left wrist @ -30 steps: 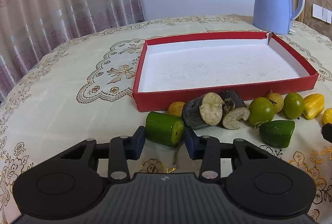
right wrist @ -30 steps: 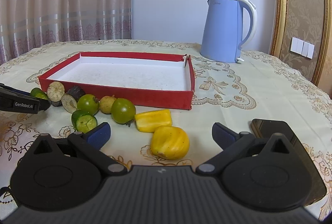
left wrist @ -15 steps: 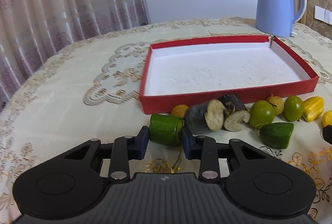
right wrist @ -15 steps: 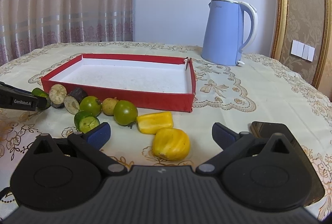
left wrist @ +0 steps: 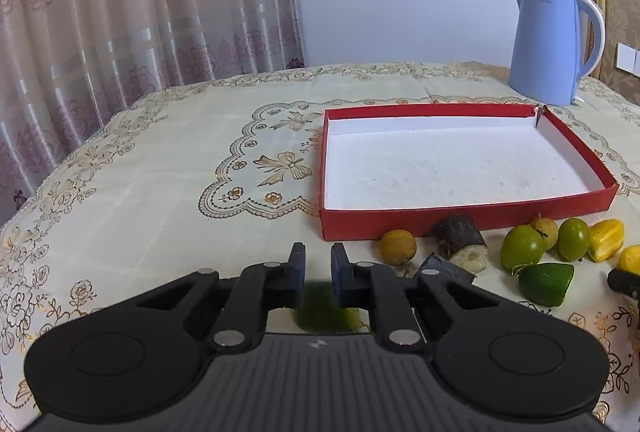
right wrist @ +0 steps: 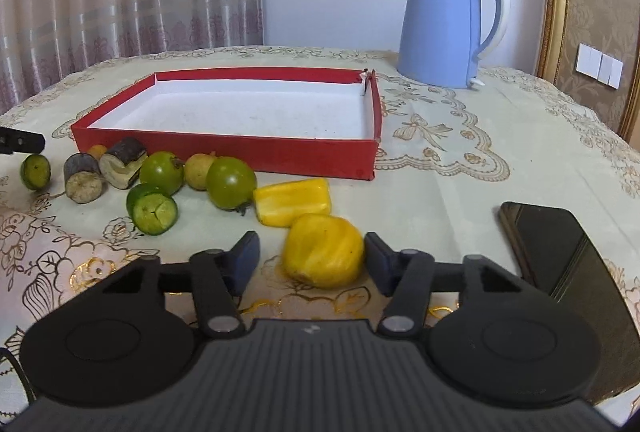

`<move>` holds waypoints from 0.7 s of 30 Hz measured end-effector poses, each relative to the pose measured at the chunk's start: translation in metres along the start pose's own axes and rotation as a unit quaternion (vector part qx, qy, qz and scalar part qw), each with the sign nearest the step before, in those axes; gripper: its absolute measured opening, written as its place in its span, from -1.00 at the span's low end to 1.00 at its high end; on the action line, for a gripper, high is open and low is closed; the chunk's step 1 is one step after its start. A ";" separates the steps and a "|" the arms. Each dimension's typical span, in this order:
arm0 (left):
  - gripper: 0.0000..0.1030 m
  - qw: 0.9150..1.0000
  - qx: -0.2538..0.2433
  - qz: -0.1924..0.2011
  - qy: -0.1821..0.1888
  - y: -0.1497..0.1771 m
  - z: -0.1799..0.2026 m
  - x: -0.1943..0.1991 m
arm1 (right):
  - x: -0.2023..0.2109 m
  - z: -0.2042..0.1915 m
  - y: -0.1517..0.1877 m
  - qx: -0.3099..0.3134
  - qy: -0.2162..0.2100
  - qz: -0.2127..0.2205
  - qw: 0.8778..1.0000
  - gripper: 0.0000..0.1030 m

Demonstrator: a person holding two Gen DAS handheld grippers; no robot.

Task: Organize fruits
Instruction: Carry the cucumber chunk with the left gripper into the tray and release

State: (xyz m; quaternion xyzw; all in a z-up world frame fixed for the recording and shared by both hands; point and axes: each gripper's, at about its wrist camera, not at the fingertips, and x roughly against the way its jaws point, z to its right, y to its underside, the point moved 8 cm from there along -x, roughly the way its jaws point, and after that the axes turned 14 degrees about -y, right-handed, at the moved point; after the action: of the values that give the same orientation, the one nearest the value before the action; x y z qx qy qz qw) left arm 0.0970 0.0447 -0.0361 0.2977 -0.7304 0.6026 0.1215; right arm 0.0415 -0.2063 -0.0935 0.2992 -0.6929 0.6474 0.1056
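Right wrist view alone lists black phone [right wrist: 560, 252] right of red tray [right wrist: 224, 148], right gripper [right wrist: 310, 258] closing around yellow fruit [right wrist: 324, 250]; left gripper [left wrist: 317, 272] pinches green piece [left wrist: 326, 316].

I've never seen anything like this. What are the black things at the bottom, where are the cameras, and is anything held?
No robot here: a person holds a hand tool with two pinching fingers in each hand, and a wide-angle camera on each tool looks forward along them. One picture comes from the left gripper, the other from the right gripper. On the table lie a red tray, a blue kettle, a phone, and fruit pieces in front of the tray: green round fruits, dark cut pieces, a yellow wedge. The right gripper's jaws are closing with a yellow fruit between them; only one pad seems to touch it. The left gripper is shut; a green piece shows blurred just under its fingers, and I cannot tell whether it is pinched.
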 end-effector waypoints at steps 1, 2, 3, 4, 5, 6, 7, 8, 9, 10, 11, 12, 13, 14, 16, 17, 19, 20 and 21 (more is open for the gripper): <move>-0.74 1.000 0.000 0.001 -0.001 0.000 -0.001 0.000 | 0.000 0.002 -0.001 -0.001 0.004 0.001 1.000 -0.23; -0.74 1.000 -0.001 0.003 0.003 0.001 0.000 0.000 | 0.000 0.002 -0.001 -0.002 0.002 0.001 1.000 -0.23; -0.74 1.000 0.002 0.004 0.013 0.002 -0.001 0.001 | 0.001 0.003 -0.001 -0.003 0.000 0.002 1.000 -0.24; -0.74 1.000 0.005 0.004 0.020 0.003 -0.002 0.002 | 0.001 0.003 -0.001 -0.001 -0.001 0.002 1.000 -0.24; -0.74 1.000 0.006 0.006 0.026 0.004 -0.002 0.002 | 0.001 0.003 -0.001 -0.002 -0.002 0.003 1.000 -0.24; -0.74 0.999 0.005 0.006 0.032 0.006 -0.003 0.002 | 0.002 0.003 -0.001 -0.005 -0.002 0.005 1.000 -0.25; -0.74 0.999 0.005 0.007 0.034 0.008 -0.004 0.002 | 0.003 0.003 -0.001 -0.006 -0.002 0.007 1.000 -0.25; -0.74 0.999 0.004 0.008 0.037 0.010 -0.006 0.002 | 0.004 0.003 -0.002 -0.007 -0.003 0.010 1.000 -0.25; -0.74 0.999 0.004 0.009 0.039 0.012 -0.007 0.002 | 0.006 0.002 -0.002 -0.008 -0.005 0.013 1.000 -0.25; -0.74 0.999 0.005 0.010 0.040 0.014 -0.009 0.002 | 0.007 0.002 -0.003 -0.008 -0.006 0.015 1.000 -0.25; -0.74 0.999 0.005 0.012 0.044 0.015 -0.010 0.002 | 0.008 0.001 -0.004 -0.007 -0.006 0.017 1.000 -0.25; -0.74 0.999 0.004 0.014 0.047 0.017 -0.012 0.002 | 0.010 0.001 -0.005 -0.006 -0.006 0.019 1.000 -0.25; -0.74 0.999 0.004 0.016 0.048 0.018 -0.013 0.002 | 0.011 0.000 -0.006 -0.005 -0.007 0.023 1.000 -0.25; -0.74 0.999 0.002 0.017 0.049 0.020 -0.014 0.001 | 0.013 -0.001 -0.007 -0.005 -0.008 0.026 1.000 -0.25; -0.74 0.998 -0.004 0.021 0.054 0.023 -0.014 0.000 | 0.016 -0.004 -0.010 -0.003 -0.011 0.031 0.999 -0.25; -0.74 0.998 -0.007 0.021 0.057 0.026 -0.014 0.000 | 0.017 -0.005 -0.011 -0.001 -0.012 0.033 0.999 -0.25; -0.75 0.998 -0.010 0.027 0.058 0.028 -0.013 0.001 | 0.018 -0.006 -0.012 -0.001 -0.014 0.036 0.999 -0.25; -0.75 0.998 -0.013 0.030 0.059 0.028 -0.012 0.002 | 0.018 -0.006 -0.013 -0.002 -0.015 0.037 0.999 -0.25; -0.75 0.998 -0.015 0.032 0.061 0.029 -0.012 0.003 | 0.017 -0.006 -0.013 -0.003 -0.016 0.036 0.999 -0.25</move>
State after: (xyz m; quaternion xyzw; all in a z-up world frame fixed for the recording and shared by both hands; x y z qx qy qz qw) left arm 0.0758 0.0585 -0.0548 0.2349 -0.7397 0.6123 0.1510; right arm 0.0333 -0.2046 -0.0731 0.2838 -0.7068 0.6440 0.0718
